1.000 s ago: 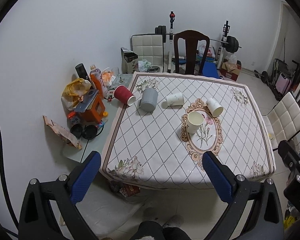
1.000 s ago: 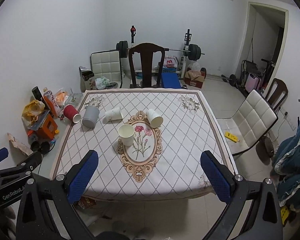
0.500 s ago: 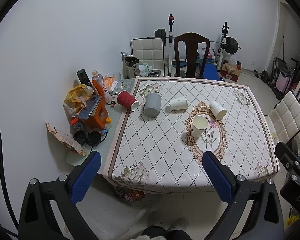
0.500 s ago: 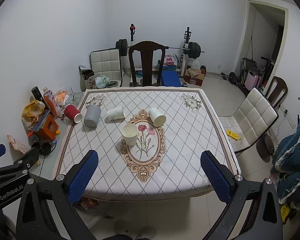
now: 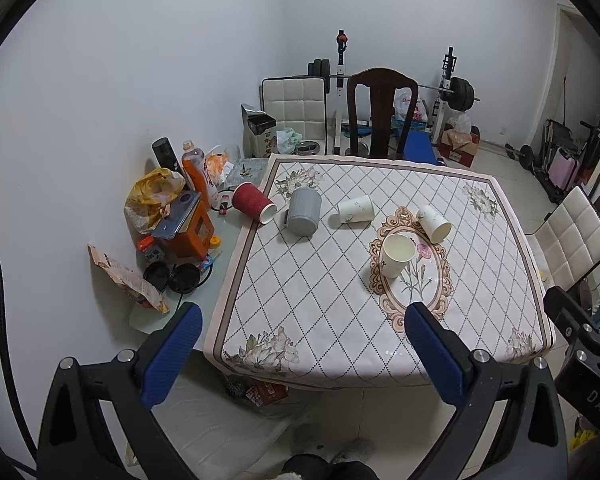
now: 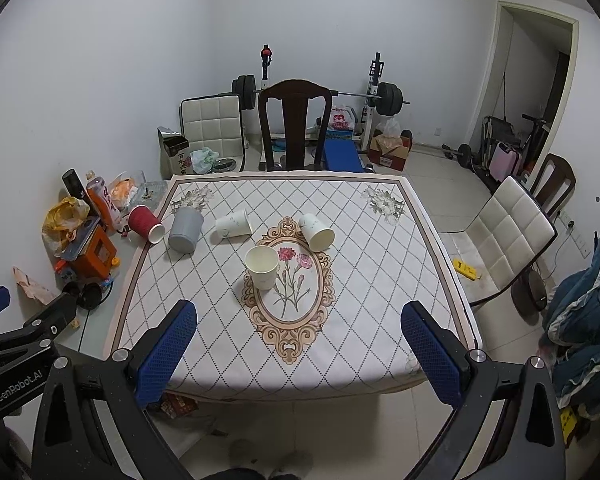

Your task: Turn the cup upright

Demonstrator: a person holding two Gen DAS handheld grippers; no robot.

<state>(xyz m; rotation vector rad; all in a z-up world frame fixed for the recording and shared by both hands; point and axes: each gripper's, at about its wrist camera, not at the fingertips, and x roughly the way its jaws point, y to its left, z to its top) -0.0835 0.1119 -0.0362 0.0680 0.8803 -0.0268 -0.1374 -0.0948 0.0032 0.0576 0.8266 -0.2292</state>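
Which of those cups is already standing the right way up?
The cream paper cup on the floral oval, nearest the camera. Its open mouth faces up. The red cup and two white cups lie sideways.

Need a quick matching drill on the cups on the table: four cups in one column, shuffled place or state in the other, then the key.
Cups:
1. red cup
2. grey cup
3. cream cup
4. right-hand white cup

States:
A. upright on the oval medallion's left edge
B. rim down on the cloth
C. on its side at the tablecloth's left edge
D. on its side at the medallion's upper right

Pairs: 1-C, 2-B, 3-A, 4-D
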